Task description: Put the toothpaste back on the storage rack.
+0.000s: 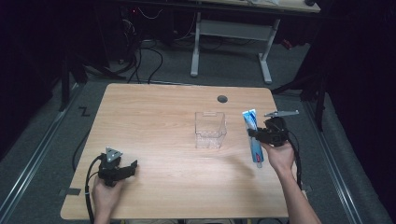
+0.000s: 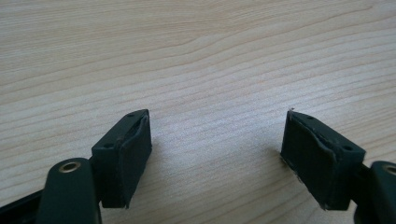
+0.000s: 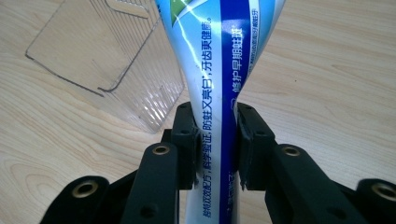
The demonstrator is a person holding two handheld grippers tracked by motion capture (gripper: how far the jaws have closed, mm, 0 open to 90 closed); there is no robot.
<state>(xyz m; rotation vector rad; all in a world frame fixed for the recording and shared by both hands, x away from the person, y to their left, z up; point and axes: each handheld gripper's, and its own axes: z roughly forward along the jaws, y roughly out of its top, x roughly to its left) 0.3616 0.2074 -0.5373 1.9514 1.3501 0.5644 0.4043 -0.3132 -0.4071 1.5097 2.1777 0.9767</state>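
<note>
Black pads of the right gripper [image 3: 215, 144] pinch a blue-and-white toothpaste tube [image 3: 219, 84] at its narrow middle, squeezing it in from both sides; in the high view the tube [image 1: 252, 135] is held above the table's [image 1: 154, 112] right part, long axis running away from the person, crimped end far, cap near the hand. Just left of it on the wood stands a clear plastic box [image 1: 210, 129], open side up. Left gripper [image 2: 217, 154] sits low over bare wood at the near left corner, jaws spread wide, nothing between them.
</note>
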